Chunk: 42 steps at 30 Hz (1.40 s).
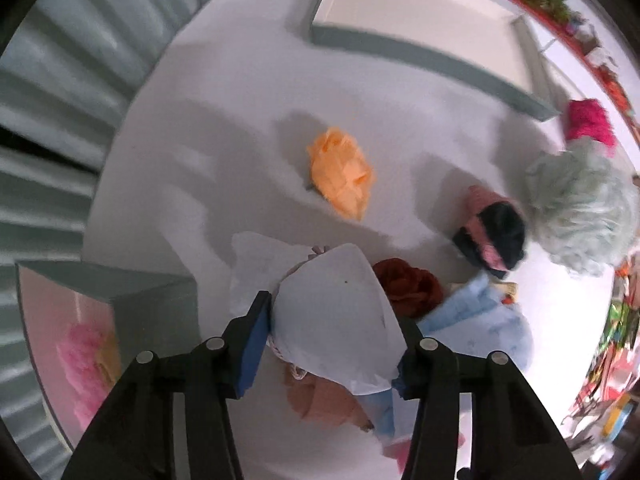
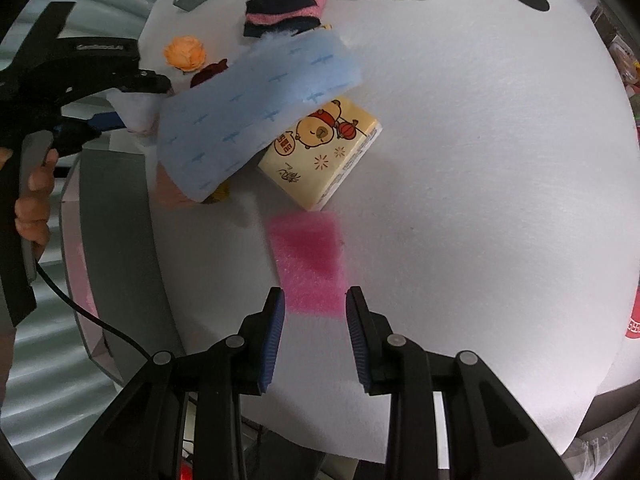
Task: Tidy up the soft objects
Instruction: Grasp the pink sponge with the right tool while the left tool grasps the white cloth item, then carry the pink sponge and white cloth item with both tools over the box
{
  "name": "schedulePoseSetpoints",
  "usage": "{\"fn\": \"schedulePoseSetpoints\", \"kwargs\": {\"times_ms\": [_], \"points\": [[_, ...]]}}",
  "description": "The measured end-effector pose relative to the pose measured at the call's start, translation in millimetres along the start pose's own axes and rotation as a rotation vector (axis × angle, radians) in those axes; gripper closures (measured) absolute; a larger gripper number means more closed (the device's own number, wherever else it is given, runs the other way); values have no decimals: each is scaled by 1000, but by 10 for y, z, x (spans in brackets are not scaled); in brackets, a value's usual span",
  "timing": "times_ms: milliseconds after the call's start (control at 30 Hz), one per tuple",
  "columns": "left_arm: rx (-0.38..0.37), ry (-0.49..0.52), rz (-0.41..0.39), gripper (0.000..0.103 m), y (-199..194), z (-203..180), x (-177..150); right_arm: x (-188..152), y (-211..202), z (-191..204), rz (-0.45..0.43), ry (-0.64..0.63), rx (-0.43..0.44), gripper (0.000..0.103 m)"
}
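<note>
The left gripper (image 1: 334,330) is closed on a white soft cloth (image 1: 340,320), its blue pads pressed against either side of the bundle, which is lifted above the white table (image 1: 224,128). In the right wrist view the same gripper (image 2: 132,102) shows at the far left with the white cloth (image 2: 138,110) pinched at its tip, just above the grey bin (image 2: 116,216) at the table's left edge. A light blue sheet (image 2: 248,108) with a small printed pattern hangs next to it, draped over a yellow tissue pack (image 2: 324,152) bearing a cartoon bear.

The right gripper (image 2: 316,320) has its jaws apart and holds nothing; its fingertips straddle the near end of a pink foam sponge (image 2: 310,260) lying flat on the table, though whether they touch it cannot be told.

Farther away lie an orange fabric flower (image 1: 340,176), a dark red flower (image 1: 408,286), a black and pink knitted sock (image 1: 492,236), a pale green bath pouf (image 1: 580,208) and a magenta fluffy item (image 1: 588,120) on the far right. A second grey tray (image 1: 420,20) with a white floor sits at the far side. The near-left bin (image 1: 132,292) holds something pink (image 1: 84,368)
</note>
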<state>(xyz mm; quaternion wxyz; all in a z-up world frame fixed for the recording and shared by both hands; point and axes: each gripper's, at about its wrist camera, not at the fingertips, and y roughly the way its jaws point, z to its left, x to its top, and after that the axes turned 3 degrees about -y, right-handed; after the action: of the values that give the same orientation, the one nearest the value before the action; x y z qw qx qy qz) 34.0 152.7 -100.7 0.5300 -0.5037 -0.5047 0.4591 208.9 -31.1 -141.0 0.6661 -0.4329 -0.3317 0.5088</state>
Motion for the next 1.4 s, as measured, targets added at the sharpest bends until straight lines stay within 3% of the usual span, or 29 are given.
{"fn": "schedulePoseSetpoints", "kwargs": {"times_ms": [333,367,400,467,633,700,733,767,800,933,1133,1400], "points": [[-142,140,-71,51,-689,-32,-683,-187,-176,141,-23,-39,-16,68],[-159,150,-68,51,-729,-4,-764,-144,-158,157,-20,-43,-21,61],[-163,156,-69,51,-757,19,-799,-120,-122,179,-18,-42,-36,35],[-171,162,-69,51,-848,97,-897,-54,-14,248,-22,-33,-59,10],[-183,155,-65,51,-955,257,-1119,112,448,380,21,-36,-121,13],[-192,151,-62,51,-997,314,-1205,126,616,410,44,-33,-166,28],[-193,152,-67,51,-1025,340,-1243,116,643,433,39,-42,-187,31],[-199,152,-72,51,-1048,369,-1276,108,640,481,21,-64,-203,49],[-207,151,-75,51,-1054,387,-1306,107,670,553,29,-93,-221,57],[-240,134,-93,51,-1164,494,-1442,56,580,627,46,-113,-208,58],[-285,116,-128,51,-1411,741,-1712,-88,67,823,-13,-176,-150,58],[-252,16,-192,51,-1659,1275,-1917,-161,-402,1381,-85,-299,-87,58]]}}
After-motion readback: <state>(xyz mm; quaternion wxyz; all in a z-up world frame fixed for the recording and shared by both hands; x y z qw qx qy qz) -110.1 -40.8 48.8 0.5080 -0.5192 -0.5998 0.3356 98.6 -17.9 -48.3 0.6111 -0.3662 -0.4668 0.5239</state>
